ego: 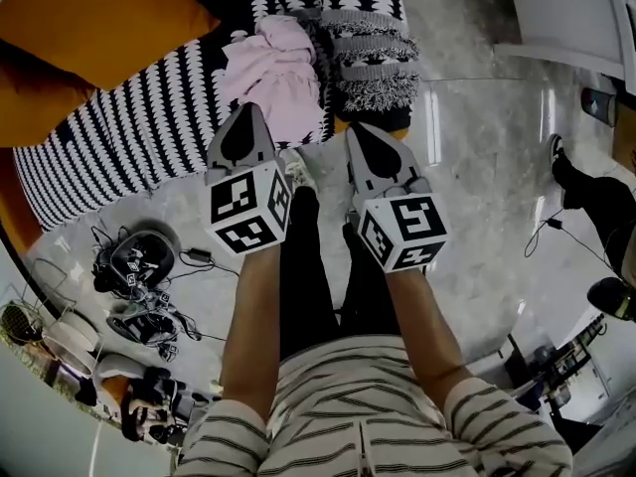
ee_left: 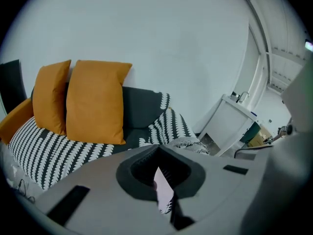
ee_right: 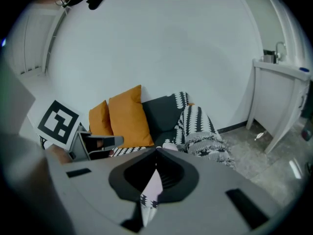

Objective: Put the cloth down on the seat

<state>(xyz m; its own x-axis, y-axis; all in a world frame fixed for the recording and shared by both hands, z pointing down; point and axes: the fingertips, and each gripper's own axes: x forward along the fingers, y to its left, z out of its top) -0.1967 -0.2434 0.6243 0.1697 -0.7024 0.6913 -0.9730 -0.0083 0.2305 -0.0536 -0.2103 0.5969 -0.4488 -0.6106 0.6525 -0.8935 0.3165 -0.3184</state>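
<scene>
Already the pink cloth point(ego: 278, 73) lies crumpled on the patterned seat point(ego: 129, 137) just ahead of my left tongs point(ego: 248, 112). Those and my right tongs point(ego: 359, 133) are closed and empty, so delivery looks done.

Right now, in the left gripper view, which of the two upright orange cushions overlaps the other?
The wider cushion, beside the dark backrest; its edge covers the narrower cushion.

Cloth point(ego: 270, 68) on seat point(ego: 129, 139), cushions point(ego: 94, 18) behind
</scene>
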